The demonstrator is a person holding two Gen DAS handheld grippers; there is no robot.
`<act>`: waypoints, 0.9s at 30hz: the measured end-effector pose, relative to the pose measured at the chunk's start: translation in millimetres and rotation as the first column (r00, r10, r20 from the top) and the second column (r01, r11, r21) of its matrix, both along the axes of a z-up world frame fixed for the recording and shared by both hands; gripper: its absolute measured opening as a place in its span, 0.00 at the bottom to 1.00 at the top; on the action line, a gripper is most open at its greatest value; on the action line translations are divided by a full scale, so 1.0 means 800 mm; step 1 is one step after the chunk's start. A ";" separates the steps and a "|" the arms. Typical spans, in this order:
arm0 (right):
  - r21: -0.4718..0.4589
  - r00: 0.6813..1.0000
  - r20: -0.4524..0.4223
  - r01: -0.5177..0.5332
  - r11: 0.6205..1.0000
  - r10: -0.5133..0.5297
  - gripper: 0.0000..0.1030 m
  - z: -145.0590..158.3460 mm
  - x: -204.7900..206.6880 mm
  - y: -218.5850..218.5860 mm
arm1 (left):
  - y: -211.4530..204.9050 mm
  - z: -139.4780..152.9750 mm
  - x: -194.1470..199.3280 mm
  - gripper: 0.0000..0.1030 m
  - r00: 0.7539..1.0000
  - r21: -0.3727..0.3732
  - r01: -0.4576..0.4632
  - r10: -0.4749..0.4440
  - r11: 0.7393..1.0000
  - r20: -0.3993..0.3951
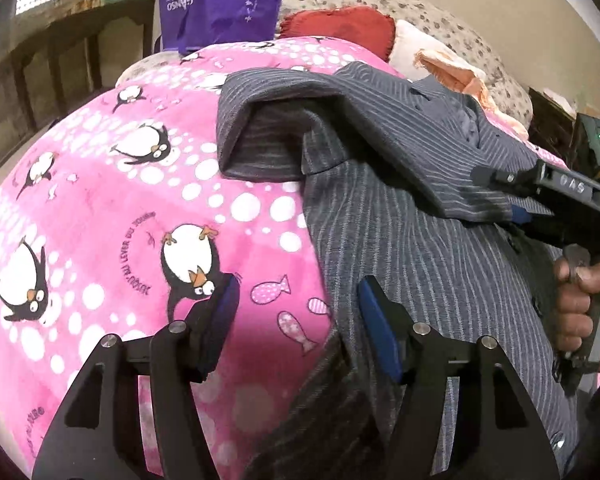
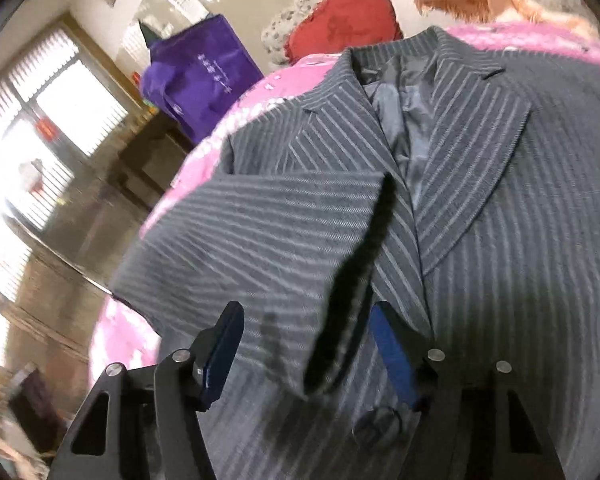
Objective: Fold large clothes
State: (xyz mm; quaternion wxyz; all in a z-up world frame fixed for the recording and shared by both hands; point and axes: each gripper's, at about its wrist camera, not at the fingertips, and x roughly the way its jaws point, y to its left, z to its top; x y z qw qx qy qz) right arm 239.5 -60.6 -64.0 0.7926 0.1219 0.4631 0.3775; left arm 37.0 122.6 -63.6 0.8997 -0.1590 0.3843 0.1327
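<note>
The jacket (image 1: 412, 216) lies on the blanket (image 1: 100, 208), filling the right half of the left wrist view, one sleeve (image 2: 268, 248) folded across its front. Behind it, at upper centre, a cushion (image 1: 340, 26) rests against pillows (image 1: 432, 52). A bag (image 1: 220, 0) stands left of the cushion.

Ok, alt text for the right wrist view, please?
A grey pinstriped suit jacket lies face up on a pink blanket, one sleeve folded across its front. The right gripper straddles the sleeve cuff, fingers apart. Behind are a red cushion and a purple bag.
</note>
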 end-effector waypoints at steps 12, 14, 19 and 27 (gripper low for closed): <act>-0.066 0.994 0.023 0.111 0.992 -0.109 0.05 0.024 0.039 -0.051 | -0.010 -0.005 0.003 0.65 1.000 0.062 0.003 -0.002 0.998 -0.023; -0.137 0.987 -0.012 0.159 0.978 -0.162 0.05 0.016 0.050 -0.088 | -0.010 -0.004 0.003 0.65 1.000 0.066 0.003 -0.002 0.998 -0.025; -0.239 0.960 -0.020 0.267 0.934 -0.279 0.04 0.017 0.057 -0.192 | -0.011 -0.005 0.005 0.66 1.000 0.074 0.004 -0.002 0.997 -0.029; -0.256 0.956 -0.044 0.270 0.928 -0.291 0.04 0.015 0.045 -0.238 | -0.011 -0.006 0.005 0.67 0.999 0.084 0.006 -0.003 0.996 -0.035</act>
